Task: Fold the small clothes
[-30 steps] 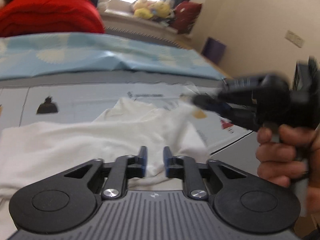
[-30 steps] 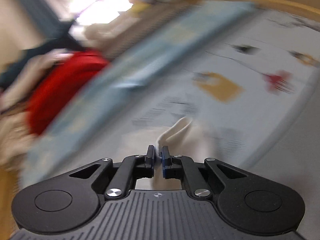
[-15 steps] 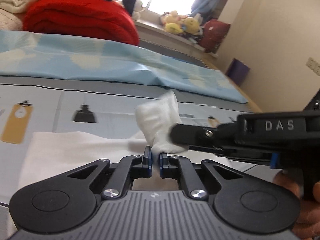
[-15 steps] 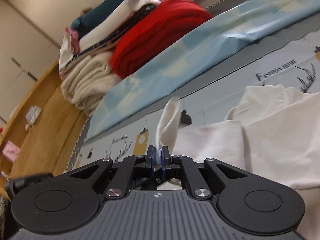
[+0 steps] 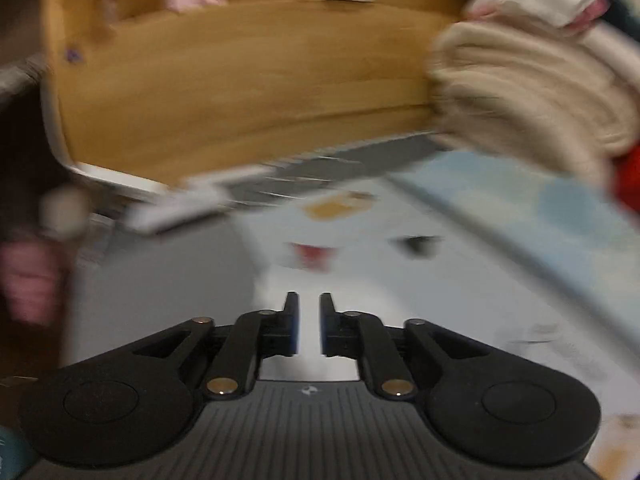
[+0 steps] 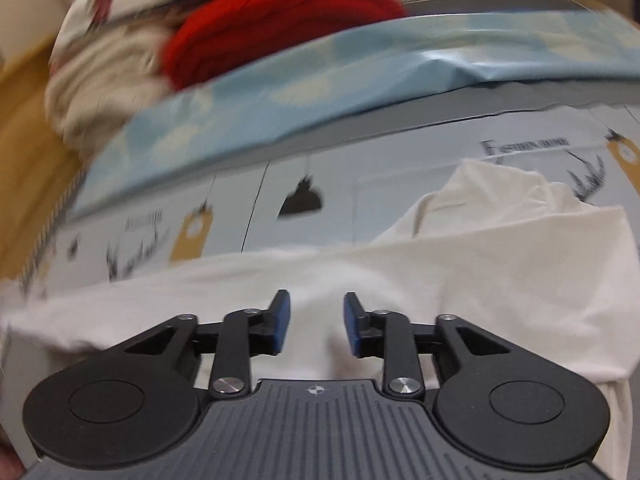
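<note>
Where both had pinched the white garment (image 6: 460, 264) earlier, right gripper (image 6: 313, 322) and left gripper (image 5: 309, 326) were opening, jaws released, nothing gripped.

A small white garment (image 6: 460, 280) is lying spread across the lower half of the right wrist frame, on a pale printed cloth. Its fabric is looking plain, soft and lightly creased. One long edge is running from the lower left toward the right of the frame, and a part is folding back over the body along it. At the upper right a rumpled part is bunching up into a peak, standing a little above the flat rest. In the left wrist frame a blurred white patch, probably the same garment, is showing at lower centre.
</note>
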The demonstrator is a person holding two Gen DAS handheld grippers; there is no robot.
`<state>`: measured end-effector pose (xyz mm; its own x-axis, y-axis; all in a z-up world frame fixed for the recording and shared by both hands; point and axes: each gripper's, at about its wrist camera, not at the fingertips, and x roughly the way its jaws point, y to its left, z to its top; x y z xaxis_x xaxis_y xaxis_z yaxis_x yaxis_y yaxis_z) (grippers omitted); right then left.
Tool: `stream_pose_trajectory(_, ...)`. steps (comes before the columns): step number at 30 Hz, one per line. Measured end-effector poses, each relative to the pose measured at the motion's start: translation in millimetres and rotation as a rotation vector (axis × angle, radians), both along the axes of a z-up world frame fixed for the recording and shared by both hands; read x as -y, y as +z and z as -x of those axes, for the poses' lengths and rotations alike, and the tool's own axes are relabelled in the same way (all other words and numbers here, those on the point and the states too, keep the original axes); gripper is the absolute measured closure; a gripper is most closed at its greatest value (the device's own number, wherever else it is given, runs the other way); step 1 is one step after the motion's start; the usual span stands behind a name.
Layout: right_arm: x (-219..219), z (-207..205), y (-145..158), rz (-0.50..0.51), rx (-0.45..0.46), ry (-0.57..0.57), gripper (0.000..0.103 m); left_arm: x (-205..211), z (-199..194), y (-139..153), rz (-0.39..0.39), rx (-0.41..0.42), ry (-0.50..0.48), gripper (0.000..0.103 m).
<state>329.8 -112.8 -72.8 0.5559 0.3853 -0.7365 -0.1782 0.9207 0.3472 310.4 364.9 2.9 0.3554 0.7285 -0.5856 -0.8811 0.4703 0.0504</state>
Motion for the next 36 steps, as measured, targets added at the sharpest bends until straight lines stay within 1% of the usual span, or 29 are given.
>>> stream_pose_trajectory(1,-10.5,2.6,-4.4,0.031,0.003,0.042,0.063,11.5,-8.2,-4.5,0.033,-0.003,-0.098,0.073)
stream_pose_trajectory(2,-20.8,5.6,-7.6,0.064,0.010,0.085,0.061,22.3,-17.3,-10.3,0.069,-0.015,-0.184,0.070)
stream_pose_trajectory(3,-32.3,9.2,-10.9,0.103,0.021,0.128,0.059,32.6,-22.8,-17.1,0.126,-0.019,-0.261,0.070)
stream_pose_trajectory(5,-57.4,18.2,-19.7,0.202,0.057,0.211,0.058,53.9,-35.2,-30.3,0.271,-0.009,-0.389,0.070)
stream_pose_trajectory(7,-81.1,28.6,-29.7,0.276,0.097,0.287,0.057,74.5,-42.0,-39.8,0.336,-0.027,-0.474,0.070)
stream_pose_trajectory(8,-89.8,32.6,-33.6,0.302,0.108,0.317,0.057,82.7,-42.8,-41.2,0.335,-0.037,-0.500,0.070)
stream_pose_trajectory(11,-112.2,38.7,-50.2,0.396,0.120,0.404,0.057,104.1,-43.0,-41.9,0.297,-0.054,-0.537,0.070)
stream_pose_trajectory(13,-123.0,43.6,-60.8,0.477,0.152,0.440,0.057,102.8,-46.3,-38.8,0.302,-0.047,-0.533,0.070)
stream_pose_trajectory(14,-125.1,46.0,-62.9,0.495,0.175,0.451,0.058,101.7,-46.3,-39.0,0.306,-0.046,-0.526,0.070)
stream_pose_trajectory(15,-125.4,45.2,-61.4,0.498,0.186,0.453,0.068,101.0,-47.7,-38.5,0.310,-0.046,-0.522,0.070)
stream_pose_trajectory(16,-123.3,43.5,-58.8,0.492,0.186,0.442,0.094,102.2,-48.1,-35.8,0.312,-0.047,-0.518,0.070)
stream_pose_trajectory(17,-119.0,40.4,-55.8,0.487,0.182,0.418,0.097,102.1,-47.7,-35.2,0.312,-0.048,-0.512,0.070)
stream_pose_trajectory(18,-113.0,36.9,-53.1,0.472,0.181,0.404,0.103,100.7,-47.9,-34.6,0.312,-0.049,-0.508,0.070)
stream_pose_trajectory(20,-97.8,33.2,-44.5,0.441,0.187,0.375,0.103,100.4,-52.6,-35.5,0.314,-0.048,-0.506,0.070)
stream_pose_trajectory(23,-67.8,28.7,-22.8,0.373,0.204,0.326,0.103,109.1,-55.2,-35.8,0.315,-0.052,-0.526,0.070)
stream_pose_trajectory(25,-35.6,23.1,-5.2,0.293,0.193,0.274,0.103,115.4,-55.8,-35.3,0.310,-0.054,-0.541,0.070)
stream_pose_trajectory(27,11.9,9.8,13.6,0.185,0.156,0.199,0.103,120.9,-55.6,-35.5,0.304,-0.057,-0.548,0.070)
stream_pose_trajectory(28,46.9,0.4,24.2,0.129,0.132,0.134,0.103,123.6,-56.3,-35.8,0.305,-0.060,-0.552,0.070)
stream_pose_trajectory(30,106.0,-12.5,34.9,0.081,0.085,-0.014,0.103,129.4,-57.9,-36.0,0.313,-0.059,-0.560,0.070)
stream_pose_trajectory(31,128.3,-11.1,37.4,0.095,0.102,-0.074,0.103,133.2,-59.2,-35.9,0.311,-0.058,-0.568,0.070)
stream_pose_trajectory(32,132.5,-7.7,37.5,0.119,0.126,-0.075,0.103,136.7,-60.4,-35.9,0.303,-0.061,-0.577,0.070)
stream_pose_trajectory(33,126.1,-3.7,36.4,0.141,0.148,-0.053,0.100,139.2,-61.2,-36.6,0.295,-0.065,-0.585,0.070)
stream_pose_trajectory(35,87.8,5.8,31.5,0.161,0.185,0.066,0.099,142.2,-61.6,-40.2,0.287,-0.078,-0.581,0.070)
stream_pose_trajectory(36,66.2,10.8,28.9,0.163,0.198,0.138,0.097,141.6,-60.9,-42.0,0.292,-0.083,-0.571,0.070)
